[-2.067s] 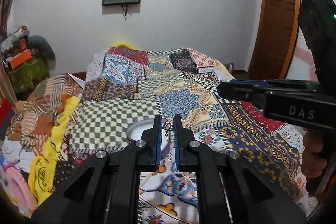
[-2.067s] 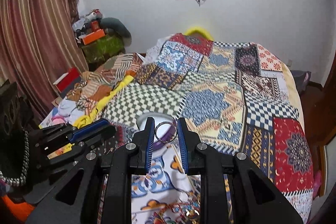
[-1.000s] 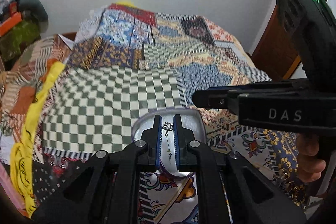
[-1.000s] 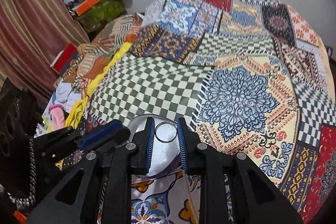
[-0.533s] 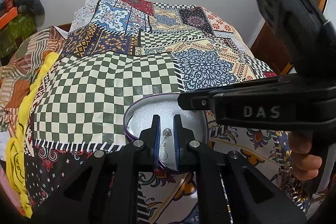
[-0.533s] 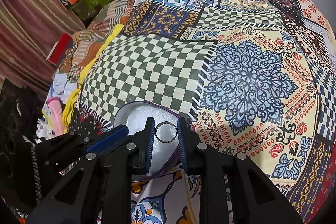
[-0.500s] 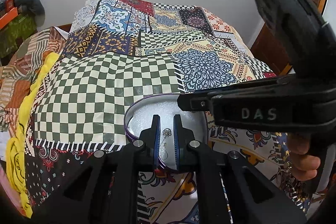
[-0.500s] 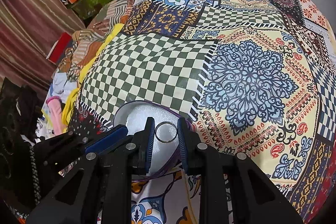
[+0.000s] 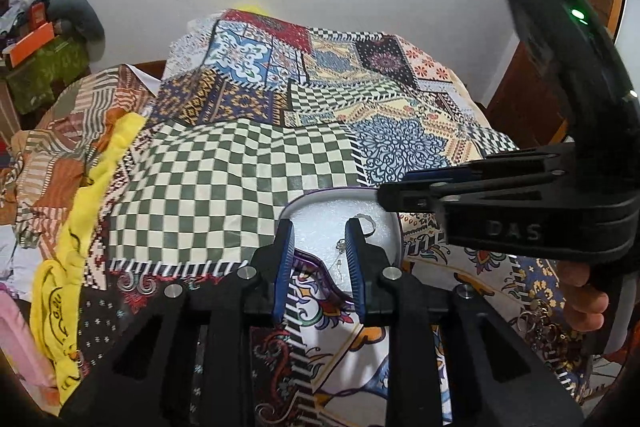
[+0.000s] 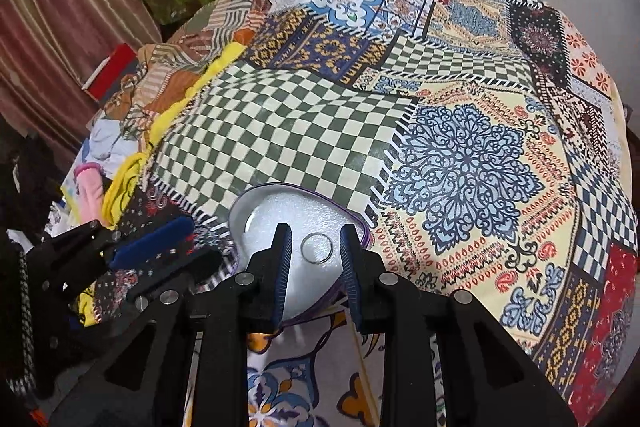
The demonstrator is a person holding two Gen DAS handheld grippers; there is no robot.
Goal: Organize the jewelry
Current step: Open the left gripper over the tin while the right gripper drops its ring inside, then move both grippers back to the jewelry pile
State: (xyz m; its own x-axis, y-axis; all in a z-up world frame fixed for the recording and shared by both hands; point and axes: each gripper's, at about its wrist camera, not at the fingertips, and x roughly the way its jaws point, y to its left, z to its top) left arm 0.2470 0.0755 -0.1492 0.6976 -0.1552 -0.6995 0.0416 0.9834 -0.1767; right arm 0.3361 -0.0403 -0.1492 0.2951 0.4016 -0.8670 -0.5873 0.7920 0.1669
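Observation:
A purple-rimmed box with white foam lining (image 9: 320, 223) lies on the patterned bedspread; it also shows in the right wrist view (image 10: 264, 211). My left gripper (image 9: 320, 239) is open over the box, and a small silver earring (image 9: 341, 247) lies on the foam between its fingers. My right gripper (image 10: 316, 243) is open over the same box, and a silver ring (image 10: 317, 247) lies on the foam between its fingers. The right gripper's body (image 9: 500, 207) reaches in from the right in the left wrist view.
A pile of loose jewelry (image 9: 548, 323) lies on the bedspread at the right, under the hand. Crumpled clothes and a yellow cloth (image 9: 80, 227) line the bed's left edge. A wooden door (image 9: 560, 67) stands at the right.
Both grippers have opened over the box. The earring has dropped from the left gripper and the ring from the right gripper onto the foam.

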